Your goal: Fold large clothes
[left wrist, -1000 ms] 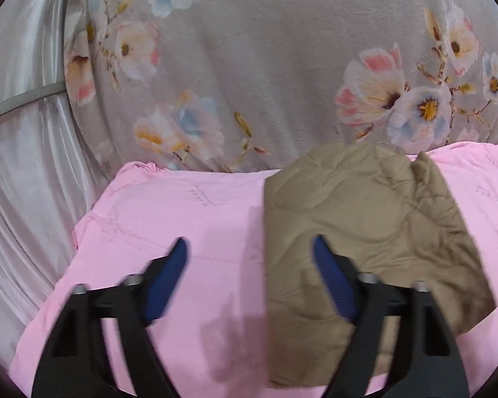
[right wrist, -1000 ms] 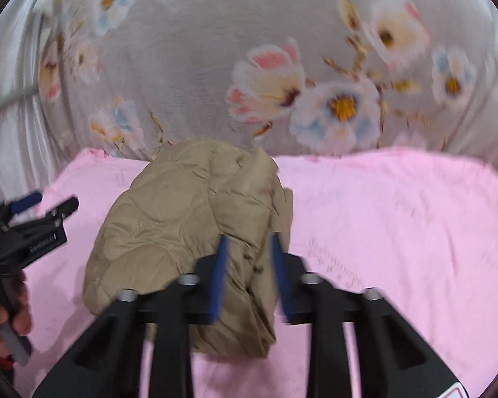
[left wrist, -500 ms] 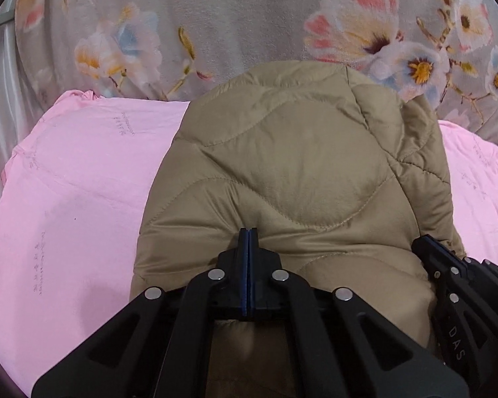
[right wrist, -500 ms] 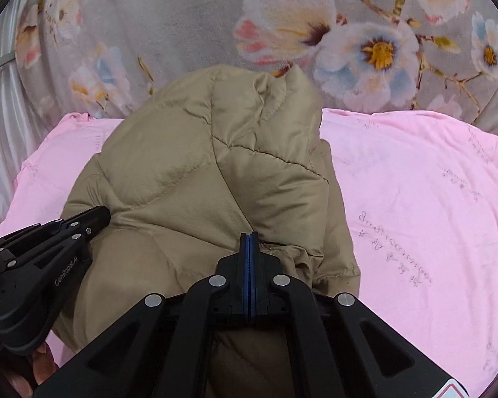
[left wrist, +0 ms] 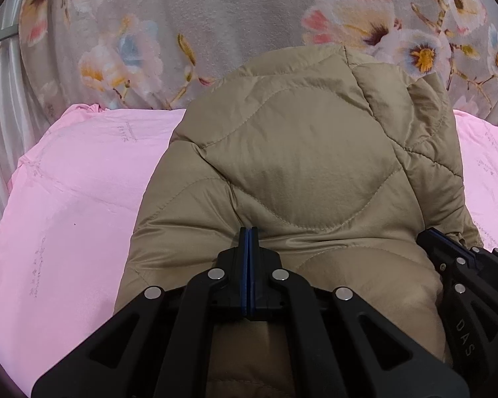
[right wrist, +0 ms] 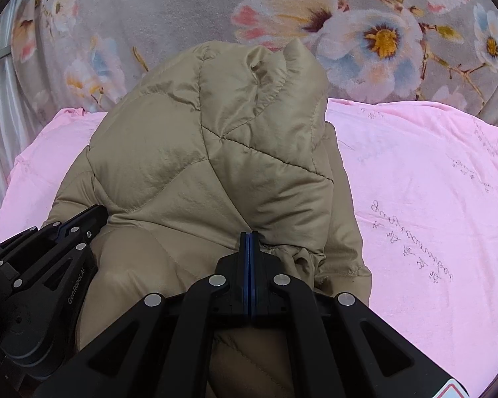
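Observation:
A tan quilted jacket [left wrist: 302,165] lies bunched and folded over on a pink bedsheet [left wrist: 69,205]. My left gripper [left wrist: 248,232] is shut on the jacket's near edge, its jaws pressed together. My right gripper [right wrist: 248,236] is shut on the same near edge of the jacket [right wrist: 215,152], further right. Each gripper shows in the other's view: the right gripper [left wrist: 461,265] at the right edge, the left gripper [right wrist: 66,232] at the lower left. The fabric under both grippers is hidden.
A grey blanket with a flower print [left wrist: 215,26] rises behind the pink bedsheet [right wrist: 431,199]. A pale satin curtain [left wrist: 3,99] hangs at the far left.
Both grippers have come down on the jacket's near edge and shut on it. Since half a second ago the jacket fills the views much the same.

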The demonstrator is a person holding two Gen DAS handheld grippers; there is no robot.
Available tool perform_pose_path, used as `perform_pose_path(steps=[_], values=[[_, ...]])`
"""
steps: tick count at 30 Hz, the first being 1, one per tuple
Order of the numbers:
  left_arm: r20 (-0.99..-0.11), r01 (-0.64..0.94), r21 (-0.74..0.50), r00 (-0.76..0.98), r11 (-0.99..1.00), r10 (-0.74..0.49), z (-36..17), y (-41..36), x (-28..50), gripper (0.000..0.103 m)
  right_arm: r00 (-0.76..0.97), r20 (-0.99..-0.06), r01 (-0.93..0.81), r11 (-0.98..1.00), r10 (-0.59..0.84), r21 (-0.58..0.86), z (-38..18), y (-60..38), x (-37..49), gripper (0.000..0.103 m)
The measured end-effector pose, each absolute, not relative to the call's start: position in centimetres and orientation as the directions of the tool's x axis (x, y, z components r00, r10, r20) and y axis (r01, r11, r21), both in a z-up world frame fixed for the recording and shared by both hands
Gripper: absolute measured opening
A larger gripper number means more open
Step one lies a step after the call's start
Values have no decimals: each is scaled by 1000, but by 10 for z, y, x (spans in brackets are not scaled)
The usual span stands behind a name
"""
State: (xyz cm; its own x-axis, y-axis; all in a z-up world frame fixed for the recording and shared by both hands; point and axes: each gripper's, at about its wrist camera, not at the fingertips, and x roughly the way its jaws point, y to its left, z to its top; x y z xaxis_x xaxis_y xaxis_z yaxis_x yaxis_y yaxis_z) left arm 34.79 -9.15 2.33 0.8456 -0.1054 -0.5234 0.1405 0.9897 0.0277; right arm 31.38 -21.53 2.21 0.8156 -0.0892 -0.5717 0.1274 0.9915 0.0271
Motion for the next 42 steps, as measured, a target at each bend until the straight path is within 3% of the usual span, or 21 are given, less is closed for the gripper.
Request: perform_pose_path(steps=[8,10,12,13,14,18,22,26,32,36,42], values=[[-509,99,136,860,986,-16,27,-103,336,0,815,-561,151,988,-144,-34,35,-203,296,0],[-493,112,139,870,984,-30,35,-97,312,6,832,-540,144,990,-127,-11,49,-198,263,9],[-461,119,129,886,984,-47,42,-84,283,51,849,-511,158,987,-136,0,58,-194,230,35],[-449,97,115,893,989,-35,44,-74,265,85,861,-487,175,984,-145,16,62,-193,207,51],[-431,96,85,901,992,-51,45,-62,248,95,871,-472,173,984,-139,29,63,-191,190,69],[-456,149,4,880,989,-131,36,-32,188,97,871,-468,183,983,-148,29,53,-182,123,79],[-509,156,64,855,986,-102,8,-23,138,97,849,-494,204,979,-186,-18,24,-173,70,86],[-567,183,88,817,979,-101,-9,-24,99,97,827,-538,236,969,-162,71,2,-178,27,86],[-564,125,36,822,992,-83,-16,-8,66,98,814,-541,291,954,-211,65,-5,-185,-9,86],[-554,88,-21,828,996,-85,-16,8,60,98,785,-581,292,956,-216,39,-12,-185,-11,86],[-559,78,-34,825,996,-84,-18,13,60,98,784,-569,271,961,-248,-46,-11,-169,-10,86]])
